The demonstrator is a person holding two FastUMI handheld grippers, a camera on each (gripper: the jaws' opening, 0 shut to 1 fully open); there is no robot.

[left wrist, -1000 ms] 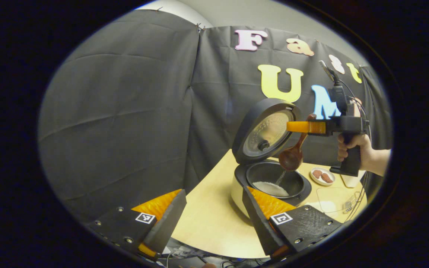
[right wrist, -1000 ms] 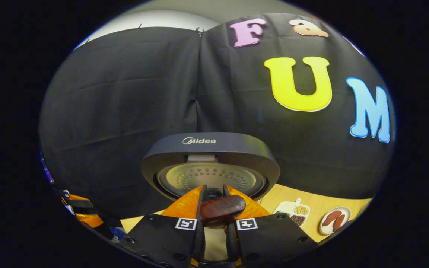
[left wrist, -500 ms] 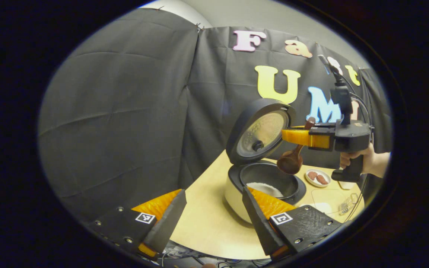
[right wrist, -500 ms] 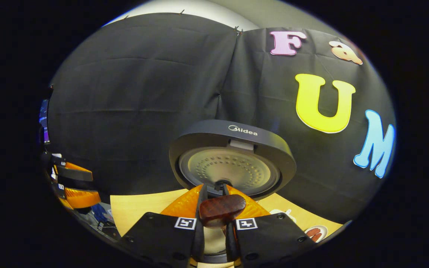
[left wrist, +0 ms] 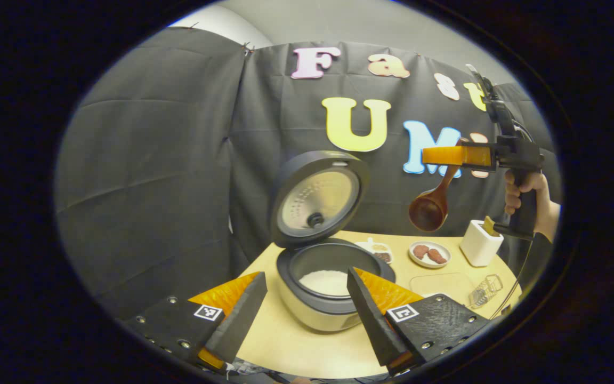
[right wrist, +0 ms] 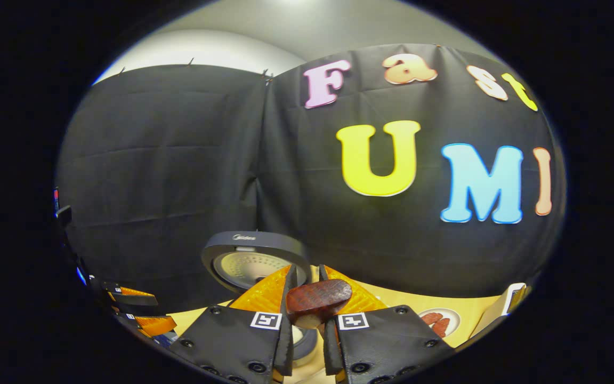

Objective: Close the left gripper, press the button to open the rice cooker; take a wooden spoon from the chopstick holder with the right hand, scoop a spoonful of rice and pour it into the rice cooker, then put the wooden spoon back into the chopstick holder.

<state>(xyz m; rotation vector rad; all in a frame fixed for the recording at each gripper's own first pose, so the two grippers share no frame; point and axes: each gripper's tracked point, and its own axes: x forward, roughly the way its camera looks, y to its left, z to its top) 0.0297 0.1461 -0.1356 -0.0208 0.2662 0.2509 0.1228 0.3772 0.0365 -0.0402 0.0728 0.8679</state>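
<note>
The rice cooker (left wrist: 322, 312) stands open on the table, its lid (left wrist: 320, 197) tipped up and white rice (left wrist: 328, 281) in the pot. My left gripper (left wrist: 305, 276) is open and holds nothing; it hangs just in front of the cooker. To the right of the cooker my right gripper (left wrist: 430, 156) is high above the table, shut on the handle of the wooden spoon (left wrist: 428, 212), whose bowl hangs down. The white chopstick holder (left wrist: 479, 243) stands below and right of the spoon. In the right gripper view the spoon's handle end (right wrist: 317, 298) sits between that gripper's (right wrist: 307, 273) fingers.
A plate of sausage pieces (left wrist: 428, 254) and a small dish of grains (left wrist: 375, 249) lie behind the cooker. A clear tray (left wrist: 440, 282) and a small wire basket (left wrist: 485, 290) sit at the table's right. A hand (left wrist: 520, 192) holds the right gripper.
My right gripper has lifted the spoon up out of the cooker and carried it right, toward the chopstick holder. The left gripper's view has swung right, still open.
</note>
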